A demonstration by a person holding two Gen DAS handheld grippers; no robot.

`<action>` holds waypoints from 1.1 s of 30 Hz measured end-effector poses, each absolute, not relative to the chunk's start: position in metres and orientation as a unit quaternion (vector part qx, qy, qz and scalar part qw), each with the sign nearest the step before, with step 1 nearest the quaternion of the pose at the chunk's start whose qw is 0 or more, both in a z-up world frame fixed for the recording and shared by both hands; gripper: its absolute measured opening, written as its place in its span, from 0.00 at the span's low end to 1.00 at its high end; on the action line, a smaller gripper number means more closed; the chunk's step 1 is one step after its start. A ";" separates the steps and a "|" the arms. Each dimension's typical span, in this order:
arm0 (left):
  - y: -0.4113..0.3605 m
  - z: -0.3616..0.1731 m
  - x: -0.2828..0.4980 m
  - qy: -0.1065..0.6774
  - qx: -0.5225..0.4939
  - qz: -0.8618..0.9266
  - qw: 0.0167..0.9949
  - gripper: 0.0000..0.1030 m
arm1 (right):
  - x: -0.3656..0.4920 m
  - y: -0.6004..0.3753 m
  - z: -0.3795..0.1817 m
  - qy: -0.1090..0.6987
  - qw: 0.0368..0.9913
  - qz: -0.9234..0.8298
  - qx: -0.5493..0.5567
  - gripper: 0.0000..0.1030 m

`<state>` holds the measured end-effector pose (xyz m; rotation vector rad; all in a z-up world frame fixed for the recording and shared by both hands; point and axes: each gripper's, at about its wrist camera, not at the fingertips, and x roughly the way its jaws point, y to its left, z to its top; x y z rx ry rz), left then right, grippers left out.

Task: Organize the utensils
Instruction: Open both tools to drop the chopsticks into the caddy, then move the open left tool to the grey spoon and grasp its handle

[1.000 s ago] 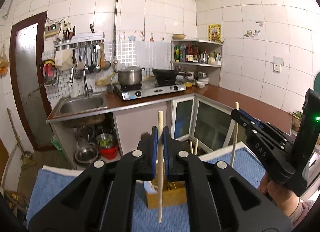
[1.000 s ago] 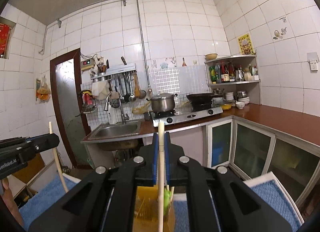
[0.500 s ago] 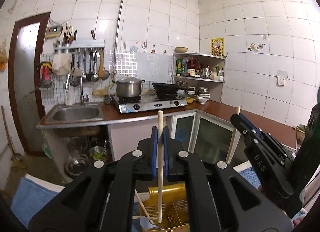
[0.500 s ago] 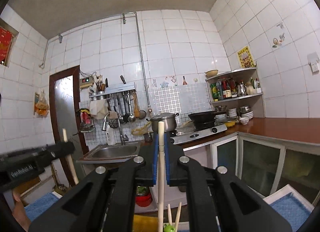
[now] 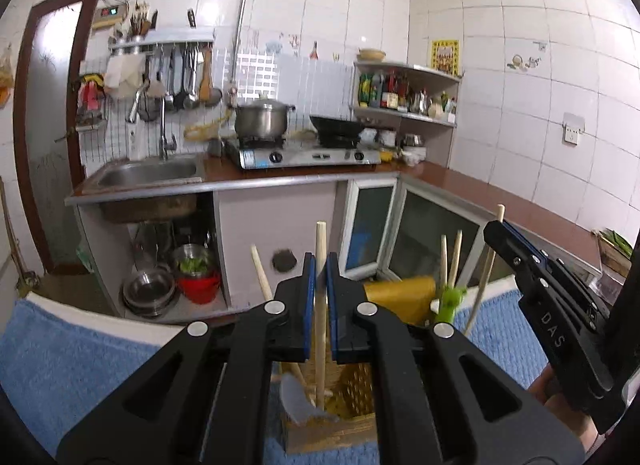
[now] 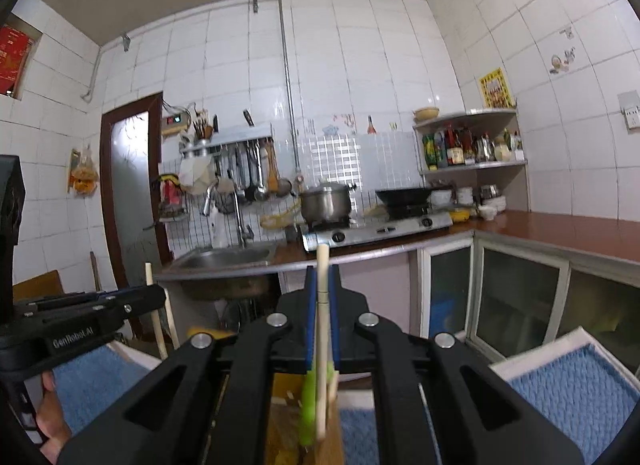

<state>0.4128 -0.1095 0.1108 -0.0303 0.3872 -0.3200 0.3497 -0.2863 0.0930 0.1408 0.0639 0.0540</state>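
Two chopsticks are in play, one pinched upright in each of my grippers. My left gripper (image 5: 320, 297) is clamped on a pale wooden chopstick (image 5: 320, 249) whose lower end already dips inside the yellow utensil holder (image 5: 352, 385), beside a grey spoon (image 5: 298, 397). My right gripper (image 6: 321, 317) grips its own chopstick (image 6: 322, 265) over the far compartment, next to a green utensil (image 6: 309, 405) and other sticks. Both still need releasing, I judge. They look slim, smooth and light.
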 end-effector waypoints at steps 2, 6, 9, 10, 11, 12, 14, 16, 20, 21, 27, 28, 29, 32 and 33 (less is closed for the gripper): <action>-0.108 0.105 0.410 0.204 -0.016 -0.156 0.966 0.04 | 0.347 -0.290 0.087 0.051 0.996 0.026 0.073 0.07; -0.097 0.105 0.400 0.225 -0.029 -0.155 0.961 0.27 | 0.341 -0.297 0.084 0.100 0.992 0.030 0.078 0.48; -0.090 0.115 0.380 0.220 -0.033 -0.153 0.963 0.64 | 0.323 -0.302 0.093 0.104 0.991 0.020 0.077 0.60; -0.088 0.119 0.373 0.218 -0.031 -0.146 0.965 0.68 | 0.320 -0.302 0.094 0.109 0.991 0.020 0.075 0.60; -0.086 0.122 0.368 0.221 -0.029 -0.142 0.965 0.70 | 0.316 -0.302 0.097 0.117 0.990 0.018 0.072 0.60; -0.082 0.124 0.361 0.226 -0.029 -0.145 0.963 0.71 | 0.311 -0.303 0.099 0.121 0.990 0.015 0.071 0.60; -0.072 0.129 0.348 0.228 -0.034 -0.145 0.962 0.76 | 0.298 -0.303 0.103 0.130 0.989 0.011 0.068 0.60; -0.062 0.132 0.331 0.228 -0.036 -0.136 0.963 0.86 | 0.283 -0.303 0.105 0.138 0.988 0.003 0.066 0.61; -0.046 0.128 0.302 0.248 -0.025 -0.130 0.960 0.90 | 0.259 -0.299 0.105 0.158 0.986 -0.004 0.061 0.64; -0.044 0.126 0.296 0.254 -0.020 -0.131 0.958 0.90 | 0.251 -0.299 0.103 0.164 0.985 -0.004 0.060 0.64; -0.032 0.097 0.268 0.293 0.001 -0.127 0.948 0.93 | 0.224 -0.298 0.079 0.201 0.978 -0.014 0.056 0.64; -0.030 0.092 0.266 0.299 0.000 -0.127 0.946 0.93 | 0.220 -0.299 0.073 0.207 0.977 -0.017 0.056 0.64; -0.030 0.086 0.264 0.306 0.000 -0.127 0.944 0.93 | 0.218 -0.300 0.069 0.211 0.976 -0.019 0.056 0.64; -0.029 0.066 0.258 0.328 0.003 -0.125 0.936 0.93 | 0.210 -0.305 0.053 0.225 0.972 -0.024 0.058 0.64; -0.029 0.059 0.256 0.335 0.003 -0.125 0.934 0.93 | 0.208 -0.306 0.048 0.229 0.971 -0.025 0.058 0.64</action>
